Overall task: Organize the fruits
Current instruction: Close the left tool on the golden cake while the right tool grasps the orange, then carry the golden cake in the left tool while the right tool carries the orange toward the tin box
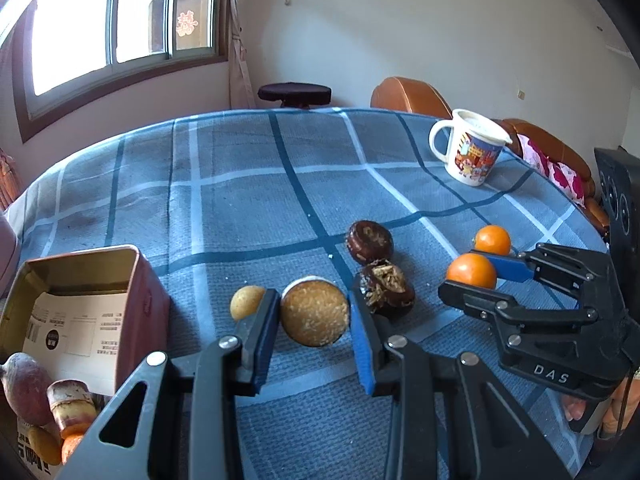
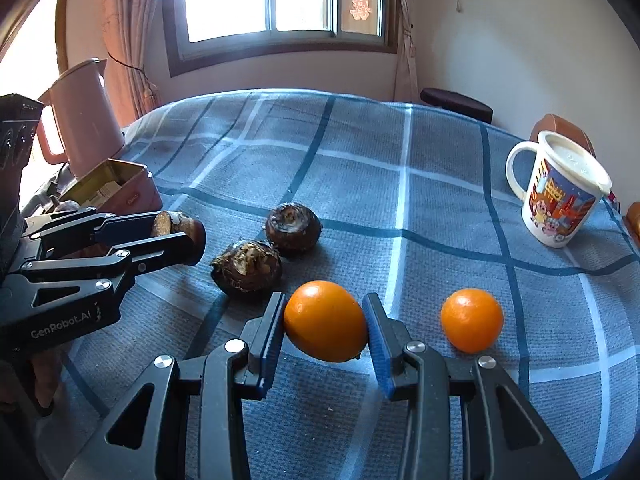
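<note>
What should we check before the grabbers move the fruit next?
1. Left gripper holds the brown fruit: ok, fingers on both sides.
2. Right gripper holds the orange: ok, both pads touch it.
3. Tin box is open: ok, no lid on top.
4. Room inside the box: cannot tell, paper lies in it and the bottom is partly hidden.
5. Two dark fruits clear of the grippers: not ok, one sits right beside the left gripper's finger.
6. Second orange clear of the right gripper: ok, it lies apart.
</note>
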